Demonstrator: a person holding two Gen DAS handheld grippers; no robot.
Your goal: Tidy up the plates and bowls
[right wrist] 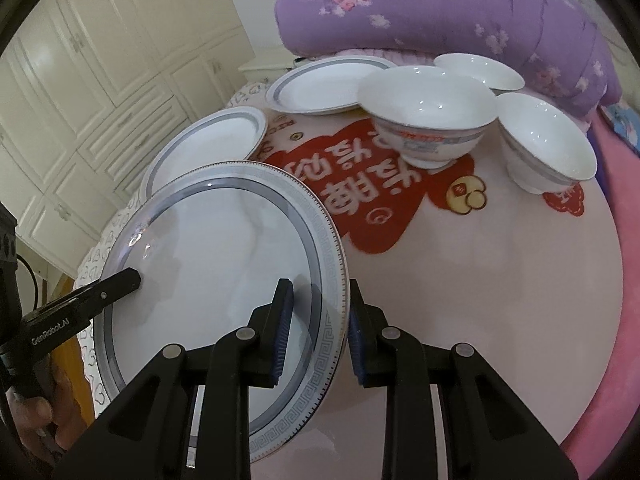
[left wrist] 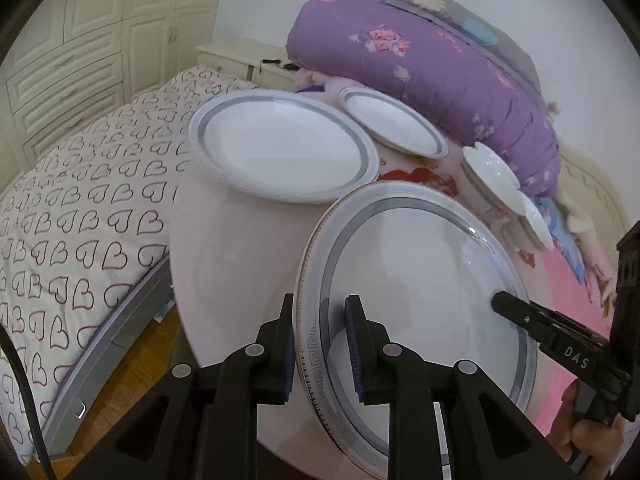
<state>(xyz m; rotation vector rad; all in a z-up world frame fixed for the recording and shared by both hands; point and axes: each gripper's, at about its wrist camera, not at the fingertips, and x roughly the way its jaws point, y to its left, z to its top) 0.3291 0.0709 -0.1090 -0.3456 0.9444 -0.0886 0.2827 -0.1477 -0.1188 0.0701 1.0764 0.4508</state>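
Note:
A large white plate with a grey ring and key-pattern rim is held between both grippers, above the round table. My left gripper is shut on its left rim. My right gripper is shut on the opposite rim of the same plate. Behind it a second large plate and a smaller plate lie on the table. Two white bowls stand upright to the right, with a shallow white dish behind them.
A rolled purple quilt lies along the table's far side. A bed with a heart-print cover is at the left, and cream cupboards stand beyond it. The table cover carries a red print.

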